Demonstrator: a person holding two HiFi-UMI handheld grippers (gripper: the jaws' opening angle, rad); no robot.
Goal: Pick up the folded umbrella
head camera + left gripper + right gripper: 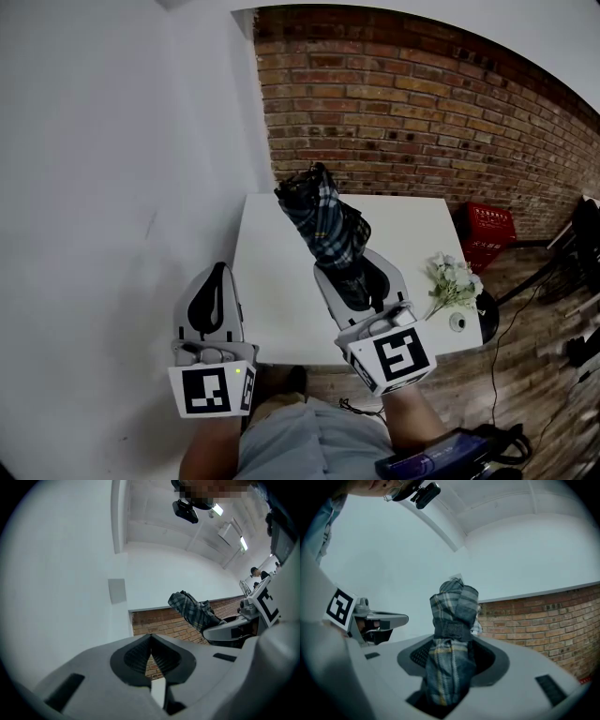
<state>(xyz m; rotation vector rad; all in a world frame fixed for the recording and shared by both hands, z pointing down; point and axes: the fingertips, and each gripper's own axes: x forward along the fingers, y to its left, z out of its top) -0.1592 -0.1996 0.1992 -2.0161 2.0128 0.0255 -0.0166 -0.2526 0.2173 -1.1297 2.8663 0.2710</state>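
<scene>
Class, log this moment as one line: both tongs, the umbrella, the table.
right tongs: shut on folded umbrella | folded umbrella: tilted up, over white table | left tongs: shut, empty

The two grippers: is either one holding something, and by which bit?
Right gripper holds the folded umbrella by its lower part, below the strap. Left gripper is shut, empty.
</scene>
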